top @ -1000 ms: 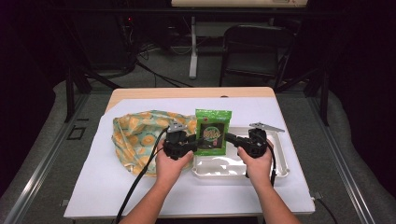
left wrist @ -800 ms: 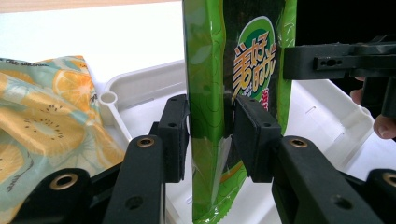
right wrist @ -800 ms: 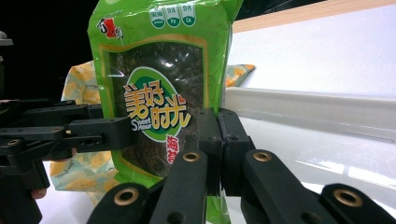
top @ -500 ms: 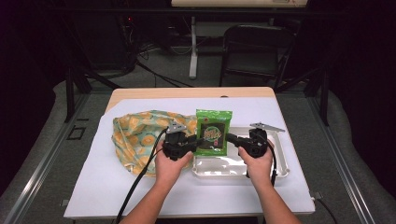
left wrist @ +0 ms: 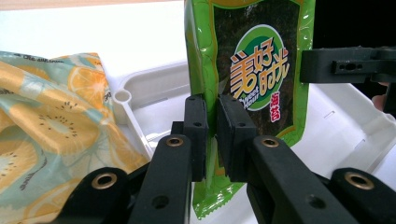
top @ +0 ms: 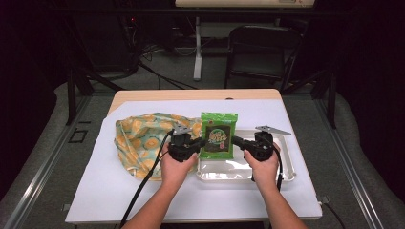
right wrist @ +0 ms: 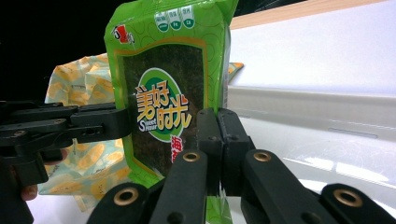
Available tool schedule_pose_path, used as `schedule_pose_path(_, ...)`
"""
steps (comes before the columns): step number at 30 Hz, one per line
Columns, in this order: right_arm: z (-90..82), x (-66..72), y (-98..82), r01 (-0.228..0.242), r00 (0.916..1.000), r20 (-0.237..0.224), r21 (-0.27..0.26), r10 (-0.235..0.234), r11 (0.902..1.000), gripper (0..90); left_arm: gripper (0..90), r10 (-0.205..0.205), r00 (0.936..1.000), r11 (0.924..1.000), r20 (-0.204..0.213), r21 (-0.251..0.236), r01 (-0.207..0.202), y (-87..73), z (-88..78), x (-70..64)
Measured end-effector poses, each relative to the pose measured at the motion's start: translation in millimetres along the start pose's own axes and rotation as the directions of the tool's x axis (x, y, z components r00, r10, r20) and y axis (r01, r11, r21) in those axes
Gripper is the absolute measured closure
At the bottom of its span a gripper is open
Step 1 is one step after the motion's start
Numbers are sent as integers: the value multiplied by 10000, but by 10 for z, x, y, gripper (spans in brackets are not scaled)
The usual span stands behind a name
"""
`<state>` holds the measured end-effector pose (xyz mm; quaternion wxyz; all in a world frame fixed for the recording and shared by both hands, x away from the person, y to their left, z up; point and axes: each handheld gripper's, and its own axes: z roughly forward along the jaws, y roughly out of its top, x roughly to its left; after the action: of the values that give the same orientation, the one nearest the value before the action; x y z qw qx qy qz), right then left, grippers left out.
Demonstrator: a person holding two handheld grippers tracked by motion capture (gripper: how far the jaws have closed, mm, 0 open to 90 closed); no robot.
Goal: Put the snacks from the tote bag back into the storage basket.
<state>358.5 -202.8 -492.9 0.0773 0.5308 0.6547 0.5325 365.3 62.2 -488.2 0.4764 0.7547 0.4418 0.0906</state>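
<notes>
- Packet (top: 218, 136) of seaweed, green with a dark window, stands upright over the near-left part of a white tray (top: 282, 174), held between both grippers.
- Left gripper (top: 202, 142) comes at the packet from 9 o'clock; its jaws have just been closing, and in the left gripper view (left wrist: 212, 135) they pinch the packet's (left wrist: 252, 74) left edge low down.
- Right gripper (top: 235, 140) comes in from 3 o'clock; in the right gripper view (right wrist: 218, 144) its jaws are clamped tight on the packet's (right wrist: 163, 93) right edge.
- Bag (top: 143, 140), yellow with an orange-slice print, lies crumpled on the white sheet (top: 110, 191) at 9 o'clock from the packet, just beside the tray.
- Tray (left wrist: 154, 88) rim sits close against the bag (left wrist: 42, 116) in the left gripper view.
- Chair (top: 260, 52) stands beyond the table at 12 o'clock, well apart.
</notes>
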Motion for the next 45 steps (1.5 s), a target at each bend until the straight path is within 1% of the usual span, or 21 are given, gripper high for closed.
schedule_pose_path(1,2,0,0,0,10000,67,5,0,10000,889,824,-79,10000,10000,6,8,79,-1,10,0)
schedule_pose_path(3,7,7,3,80,9997,250,-12,-79,10000,887,824,-105,9999,9999,3,30,105,3,30,-3)
schedule_pose_path(5,7,12,9,171,9993,340,-52,-169,9998,886,823,-90,10000,9999,29,82,90,10,40,-5)
schedule_pose_path(7,8,18,18,323,9977,592,-94,-317,9994,885,821,-107,9999,9999,-37,52,107,17,63,-10)
schedule_pose_path(8,13,19,18,333,9977,594,-133,-325,9994,884,819,-110,9999,9999,-65,88,111,21,70,-9)
schedule_pose_path(11,39,24,17,447,9957,817,-172,-431,9989,880,812,-164,9998,9998,-127,121,165,29,98,-10)
schedule_pose_path(13,45,22,22,583,9941,915,-62,-575,9983,877,809,-172,9997,9997,-169,147,174,29,109,-6)
schedule_pose_path(14,53,24,20,544,9942,930,-117,-531,9984,876,809,-205,9996,9996,-188,167,208,30,115,-6)
schedule_pose_path(17,61,13,24,545,9942,936,-46,-538,9985,873,809,-188,9996,9997,-203,152,191,35,137,-2)
schedule_pose_path(19,66,13,24,588,9929,1036,-14,-583,9983,871,809,-150,9995,9997,-267,181,154,43,145,-4)
schedule_pose_path(21,84,20,27,570,9927,1064,-35,-563,9984,871,809,-210,9993,9995,-323,225,217,54,155,2)
schedule_pose_path(22,93,26,37,650,9912,1156,43,-651,9979,871,809,-177,9992,9995,-351,251,186,59,156,11)
schedule_pose_path(23,98,30,43,633,9912,1164,49,-635,9980,871,808,-326,9988,9993,-375,172,332,63,163,11)
schedule_pose_path(25,118,42,63,575,9915,1160,91,-582,9983,871,807,-415,9979,9990,-489,155,423,77,170,24)
schedule_pose_path(26,123,44,69,563,9920,1125,132,-574,9983,871,807,-445,9975,9988,-544,161,454,84,174,29)
schedule_pose_path(30,175,48,92,460,9911,1244,194,-481,9988,871,810,-443,9965,9985,-711,277,464,116,202,45)
schedule_pose_path(34,191,56,150,534,9877,1449,367,-581,9979,870,808,-651,9956,9975,-668,230,668,134,224,57)
schedule_pose_path(36,200,60,172,548,9875,1455,400,-601,9977,870,808,-682,9950,9974,-729,191,698,140,236,58)
schedule_pose_path(37,203,60,182,584,9870,1467,503,-652,9970,869,808,-636,9951,9975,-754,249,657,145,237,63)
schedule_pose_path(45,247,31,237,357,9868,1548,797,-477,9962,856,808,-771,9937,9959,-814,412,806,181,298,73)
